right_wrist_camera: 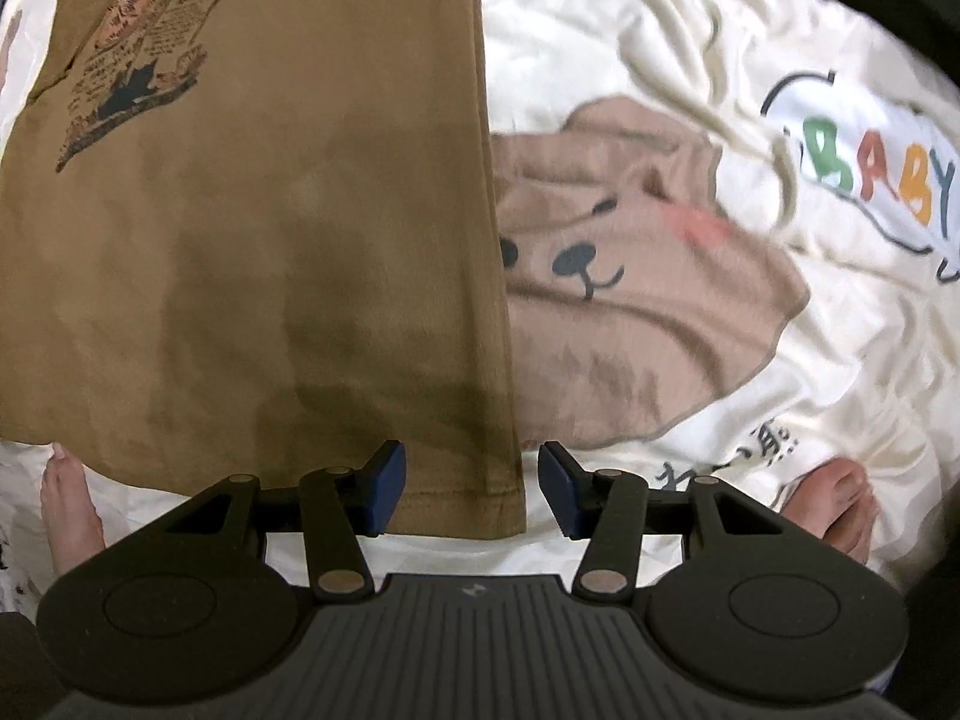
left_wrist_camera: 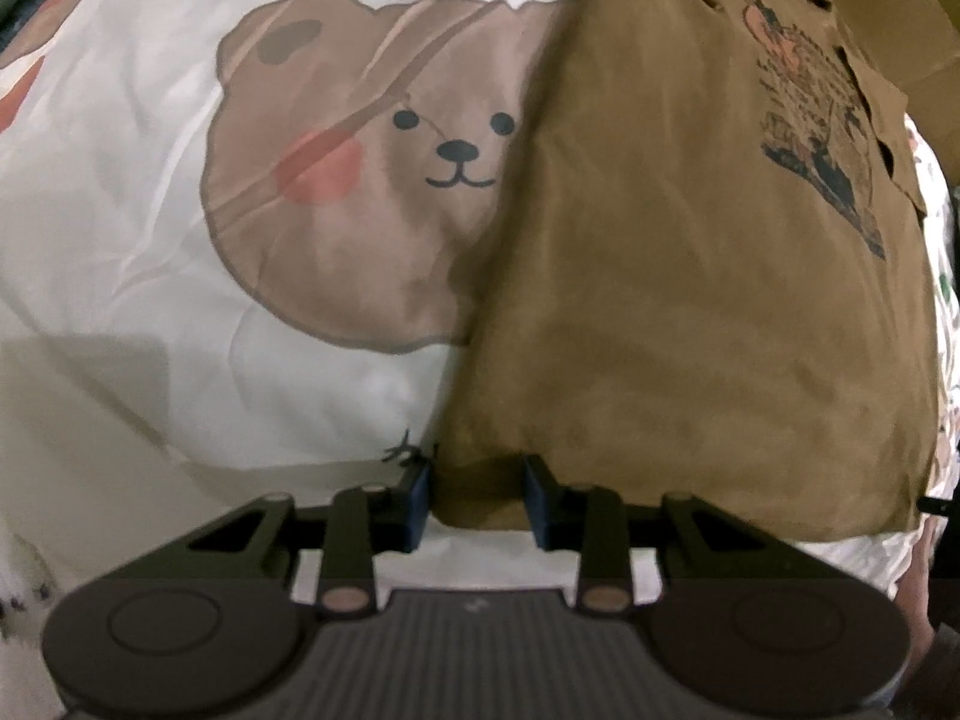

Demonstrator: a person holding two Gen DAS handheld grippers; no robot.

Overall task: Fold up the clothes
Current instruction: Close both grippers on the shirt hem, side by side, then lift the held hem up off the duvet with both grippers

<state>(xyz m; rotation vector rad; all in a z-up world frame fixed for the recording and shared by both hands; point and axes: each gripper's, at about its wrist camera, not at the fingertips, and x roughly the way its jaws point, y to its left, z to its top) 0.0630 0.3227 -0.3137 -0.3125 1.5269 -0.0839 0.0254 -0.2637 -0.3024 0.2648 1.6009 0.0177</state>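
1. Left wrist view: left gripper [left_wrist_camera: 478, 501] points down at the near hem of a brown T-shirt [left_wrist_camera: 690, 276]. Jaws stand part-way apart, blue pads either side of the shirt's near left corner. Cloth fills the gap between them; whether the pads press on it, cannot tell.
2. Same view: the shirt lies flat, running away ahead of the fingers and off to their right. A dark printed graphic [left_wrist_camera: 816, 120] sits on the shirt far ahead and right of the jaws.
3. Same view: under the shirt, a white bedsheet [left_wrist_camera: 120, 228], wrinkled. A cartoon bear face [left_wrist_camera: 372, 180] is printed on it, ahead and left of the jaws, its right side covered by the shirt's edge.
4. Right wrist view: right gripper [right_wrist_camera: 472, 489] points straight down, jaws about half open. The shirt's near right corner [right_wrist_camera: 492, 498] lies in the gap, close to the left pad; the right pad stands clear of it over the sheet. No grip seen.
5. Same view: the shirt body spreads ahead and left of the jaws, graphic far ahead on the left.
6. Same view: a second bear print [right_wrist_camera: 630, 276] ahead and right of the jaws; coloured "BABY" lettering [right_wrist_camera: 876, 174] further right.
7. Same view: a bare foot [right_wrist_camera: 69, 504] left of the gripper, another foot [right_wrist_camera: 840, 510] right of it, both on the sheet.
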